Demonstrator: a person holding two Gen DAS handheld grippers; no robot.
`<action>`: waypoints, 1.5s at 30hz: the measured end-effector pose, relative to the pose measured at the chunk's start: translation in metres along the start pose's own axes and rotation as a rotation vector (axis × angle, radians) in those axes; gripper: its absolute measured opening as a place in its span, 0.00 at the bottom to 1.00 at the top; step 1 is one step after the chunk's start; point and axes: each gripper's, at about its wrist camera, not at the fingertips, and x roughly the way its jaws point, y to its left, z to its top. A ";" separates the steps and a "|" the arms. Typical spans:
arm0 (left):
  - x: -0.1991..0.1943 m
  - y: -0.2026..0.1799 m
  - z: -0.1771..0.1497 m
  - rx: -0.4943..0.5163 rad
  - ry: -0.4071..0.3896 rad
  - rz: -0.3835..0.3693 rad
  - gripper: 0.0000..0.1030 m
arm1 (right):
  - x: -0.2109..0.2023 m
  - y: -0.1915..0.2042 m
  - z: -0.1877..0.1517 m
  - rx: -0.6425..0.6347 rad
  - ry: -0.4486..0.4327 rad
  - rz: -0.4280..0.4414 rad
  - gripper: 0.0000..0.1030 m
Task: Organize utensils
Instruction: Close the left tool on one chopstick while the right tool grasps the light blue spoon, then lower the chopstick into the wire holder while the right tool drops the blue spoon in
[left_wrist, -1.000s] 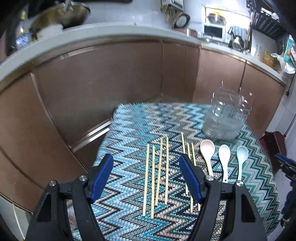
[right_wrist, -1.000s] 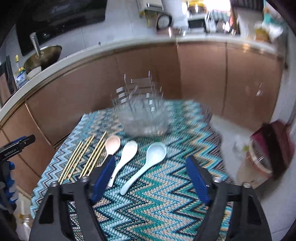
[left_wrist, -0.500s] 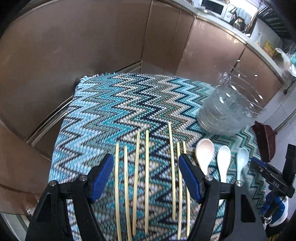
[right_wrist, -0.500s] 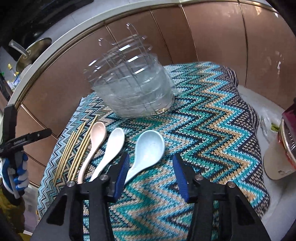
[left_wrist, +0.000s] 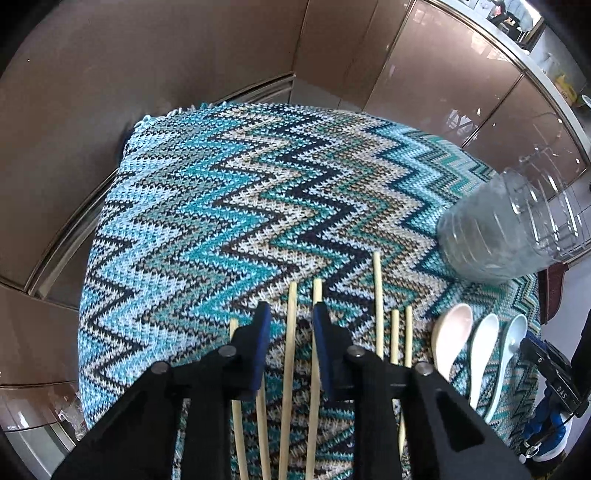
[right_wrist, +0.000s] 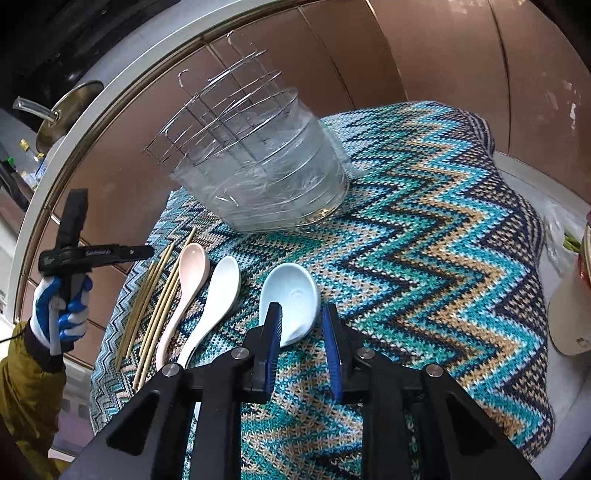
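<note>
A small table (left_wrist: 177, 192) covered in a blue, teal and tan zigzag knit cloth stands before curved brown kitchen cabinets (left_wrist: 155, 55). On it lie pale wooden chopsticks (left_wrist: 377, 295) in a row, then pink (right_wrist: 192, 273), white (right_wrist: 218, 295) and pale blue (right_wrist: 291, 295) spoons, beside a clear holder (right_wrist: 273, 177) with a wire rack. The left claw (left_wrist: 290, 343) is narrowed around one chopstick (left_wrist: 291, 332), not yet touching. The right claw (right_wrist: 301, 343), narrowly parted, straddles the blue spoon's handle.
</note>
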 end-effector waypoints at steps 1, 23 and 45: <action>0.002 -0.001 0.002 0.005 0.005 0.003 0.17 | 0.001 0.001 0.001 -0.005 0.004 0.000 0.21; 0.023 -0.008 0.005 0.002 0.028 0.033 0.05 | 0.026 0.007 0.014 -0.061 0.067 -0.028 0.10; -0.173 -0.011 -0.045 -0.007 -0.440 -0.062 0.05 | -0.124 0.116 0.003 -0.246 -0.285 -0.174 0.07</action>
